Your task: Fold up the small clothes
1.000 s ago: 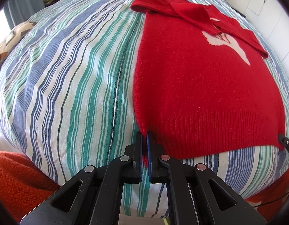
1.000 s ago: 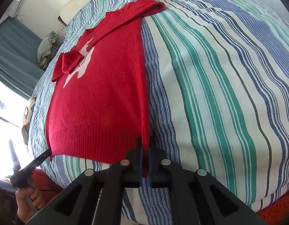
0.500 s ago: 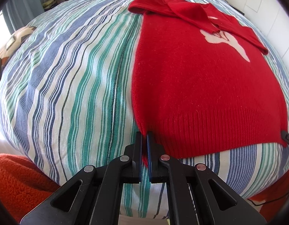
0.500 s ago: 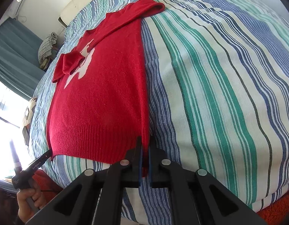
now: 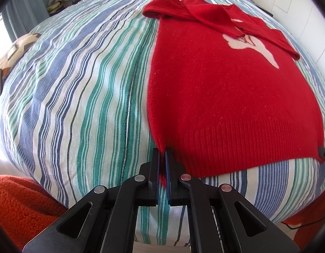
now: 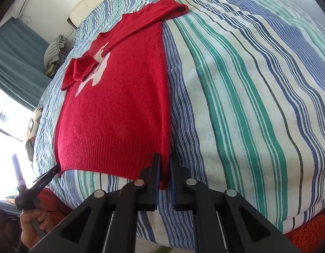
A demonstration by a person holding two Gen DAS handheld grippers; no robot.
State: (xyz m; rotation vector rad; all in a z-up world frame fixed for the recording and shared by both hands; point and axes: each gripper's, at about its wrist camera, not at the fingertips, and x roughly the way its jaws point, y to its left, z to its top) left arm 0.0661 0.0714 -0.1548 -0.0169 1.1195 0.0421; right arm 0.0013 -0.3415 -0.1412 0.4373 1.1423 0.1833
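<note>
L gripper [image 5: 162, 150] & R gripper [image 6: 164, 158] each clamped on red sweater [image 5: 225, 88] hem corners, atop striped bed [image 5: 78, 84].

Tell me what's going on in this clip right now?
A person is folding a red sweater spread flat on a striped bedsheet, sleeves already folded across the chest. The left tool is shut on the hem's left corner. The right tool has the hem's right corner between its fingers, with a slight gap around the cloth. Both corners lie at the near bed edge; the bottom-up fold isn't made yet.
</note>
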